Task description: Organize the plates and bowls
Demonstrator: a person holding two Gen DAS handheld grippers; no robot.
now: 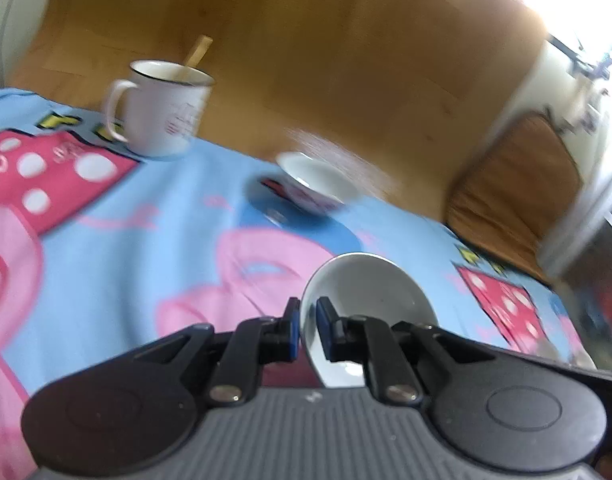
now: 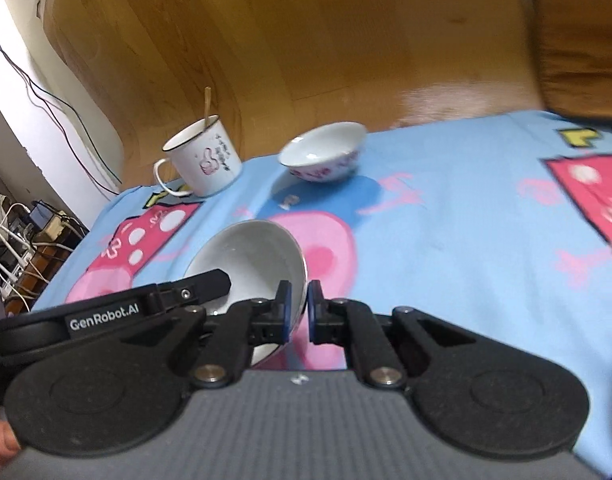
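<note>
Left wrist view: our left gripper is clamped on the rim of a plain white bowl, held above the desk. A patterned bowl and a mug sit toward the far edge.

Right wrist view: our right gripper pinches the same bowl's opposite rim. We judge it stiff, glazed, slippery and breakable; the rim is the best hold.

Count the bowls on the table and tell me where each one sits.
2. One plain bowl is near, its rim pinched by both the left hand-held gripper and right hand-held gripper. One patterned bowl sits farther back, right of the mug. Others may lie outside view.
</note>
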